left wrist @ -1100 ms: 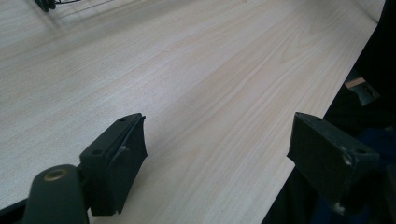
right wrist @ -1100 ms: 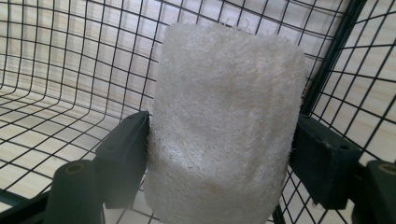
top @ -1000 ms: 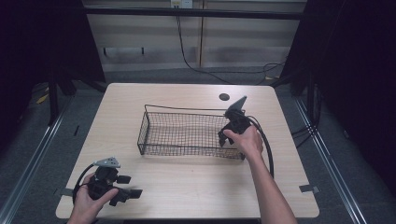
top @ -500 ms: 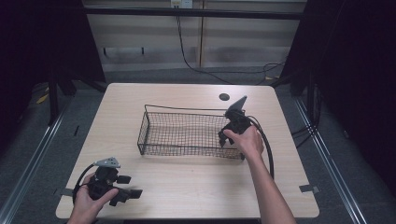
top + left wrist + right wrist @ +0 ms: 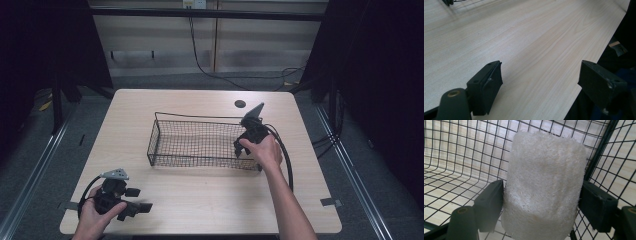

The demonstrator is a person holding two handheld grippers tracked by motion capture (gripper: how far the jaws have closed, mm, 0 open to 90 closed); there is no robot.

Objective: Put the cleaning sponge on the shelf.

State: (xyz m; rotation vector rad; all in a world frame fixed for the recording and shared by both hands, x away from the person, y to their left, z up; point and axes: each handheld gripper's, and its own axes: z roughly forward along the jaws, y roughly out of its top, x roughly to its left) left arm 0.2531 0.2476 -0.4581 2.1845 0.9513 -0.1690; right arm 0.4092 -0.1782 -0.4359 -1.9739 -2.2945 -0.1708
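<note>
Your arms are bare, no sleeves. Your right gripper (image 5: 242, 148) is black with a grey three-cornered plate and looping black cable; your left gripper (image 5: 145, 206) matches, its blocky jaws scuffed, screw-holed.

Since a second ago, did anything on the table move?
Hardly anything. The right claw has just been closing a bit around the white sponge between its jaws, down in the corner of the wire basket. Both hands, the basket and the open left claw near the table edge stayed where they were.
</note>
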